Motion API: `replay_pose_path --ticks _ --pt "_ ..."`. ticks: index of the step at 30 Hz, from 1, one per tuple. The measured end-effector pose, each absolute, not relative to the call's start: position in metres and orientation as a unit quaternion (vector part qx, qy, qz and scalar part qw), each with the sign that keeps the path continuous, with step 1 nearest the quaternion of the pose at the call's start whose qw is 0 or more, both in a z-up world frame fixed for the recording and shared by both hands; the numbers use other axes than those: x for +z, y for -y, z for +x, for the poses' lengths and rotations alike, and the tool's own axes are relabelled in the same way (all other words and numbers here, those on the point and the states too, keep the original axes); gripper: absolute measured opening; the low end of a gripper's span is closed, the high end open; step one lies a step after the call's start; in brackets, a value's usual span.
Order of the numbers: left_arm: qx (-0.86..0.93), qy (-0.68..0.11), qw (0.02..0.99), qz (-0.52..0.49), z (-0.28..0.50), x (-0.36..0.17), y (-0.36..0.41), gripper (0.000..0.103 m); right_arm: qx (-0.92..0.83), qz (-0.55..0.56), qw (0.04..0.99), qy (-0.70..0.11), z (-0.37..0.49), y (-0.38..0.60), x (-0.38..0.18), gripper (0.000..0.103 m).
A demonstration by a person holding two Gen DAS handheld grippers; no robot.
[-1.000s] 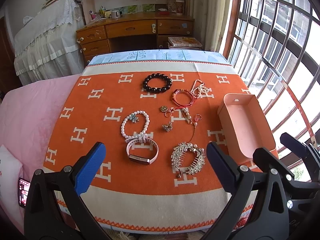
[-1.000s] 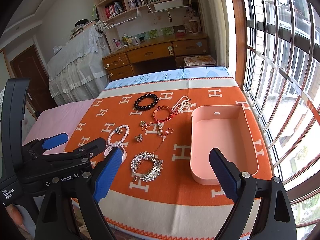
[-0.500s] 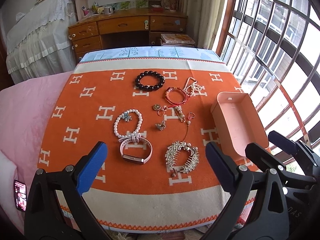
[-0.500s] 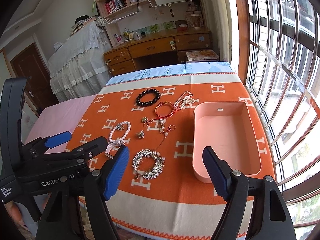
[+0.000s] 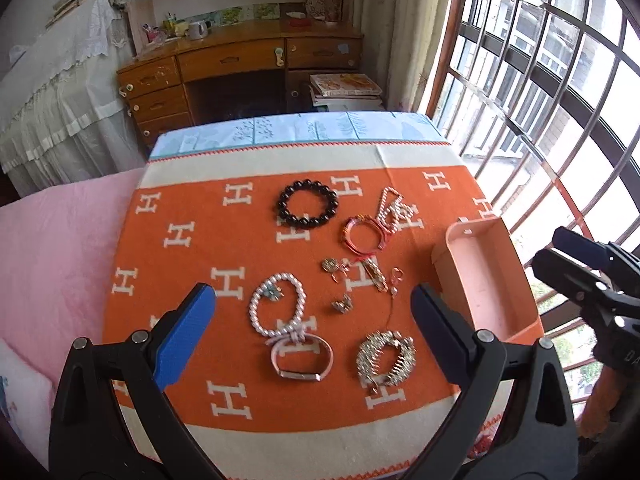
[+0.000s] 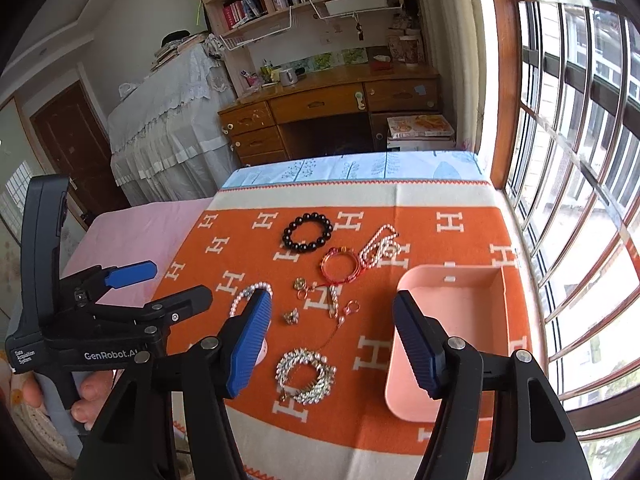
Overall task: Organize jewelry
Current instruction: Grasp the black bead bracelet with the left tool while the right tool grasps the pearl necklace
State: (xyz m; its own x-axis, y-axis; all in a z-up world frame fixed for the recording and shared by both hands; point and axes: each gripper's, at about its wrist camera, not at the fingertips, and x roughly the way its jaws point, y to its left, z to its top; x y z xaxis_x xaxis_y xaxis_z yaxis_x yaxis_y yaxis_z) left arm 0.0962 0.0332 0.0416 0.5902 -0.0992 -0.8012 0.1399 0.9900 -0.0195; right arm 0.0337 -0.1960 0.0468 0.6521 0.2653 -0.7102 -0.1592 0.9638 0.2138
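Observation:
Jewelry lies on an orange blanket (image 5: 192, 264): a black bead bracelet (image 5: 307, 204), a red bangle (image 5: 362, 234), a pearl bracelet (image 5: 277, 304), a pink watch band (image 5: 302, 356), a rhinestone comb (image 5: 386, 358) and small earrings (image 5: 334, 268). A pink tray (image 5: 486, 280) stands to their right with nothing in it. My left gripper (image 5: 310, 292) hovers open above the pearl bracelet, holding nothing. In the right wrist view my right gripper (image 6: 330, 298) hangs above the comb (image 6: 306, 372) beside the tray (image 6: 452, 332); its jaws are closing with nothing between them.
A pink bedspread (image 5: 52, 260) spreads to the left of the blanket. A wooden desk (image 6: 320, 108) and a stack of magazines (image 6: 420, 126) stand beyond the far edge. A barred window (image 6: 568, 160) runs along the right. A hand (image 6: 92, 396) holds the left gripper (image 6: 168, 284).
Both grippers have risen, so the jewelry sits lower in each view and more of the room shows. The right gripper's jaws have narrowed. No jewelry has moved.

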Motion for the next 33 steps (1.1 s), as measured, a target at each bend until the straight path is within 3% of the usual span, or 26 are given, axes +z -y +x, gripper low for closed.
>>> replay_pose_path --ticks 10,15,17,19,26,33 --pt "-0.071 -0.452 0.889 0.008 0.196 0.045 -0.045 0.097 0.098 0.084 0.892 -0.433 0.147 0.215 0.068 0.065" --pt "-0.067 -0.469 0.881 0.007 0.243 0.006 -0.039 0.096 0.085 0.119 0.855 -0.498 0.219 0.222 0.018 0.064" --pt "-0.065 -0.482 0.874 -0.001 0.26 -0.017 -0.039 0.082 0.077 0.129 0.839 -0.523 0.241 0.224 -0.007 0.054" --pt "-0.063 -0.503 0.862 -0.011 0.281 -0.039 -0.04 0.075 0.075 0.143 0.824 -0.544 0.257 0.227 -0.031 0.052" --pt "-0.042 -0.546 0.836 -0.029 0.32 -0.107 -0.05 0.074 0.053 0.139 0.8 -0.581 0.29 0.227 -0.091 0.049" --pt "-0.026 -0.569 0.821 -0.038 0.341 -0.139 -0.057 0.074 0.037 0.103 0.79 -0.603 0.308 0.212 -0.124 0.049"
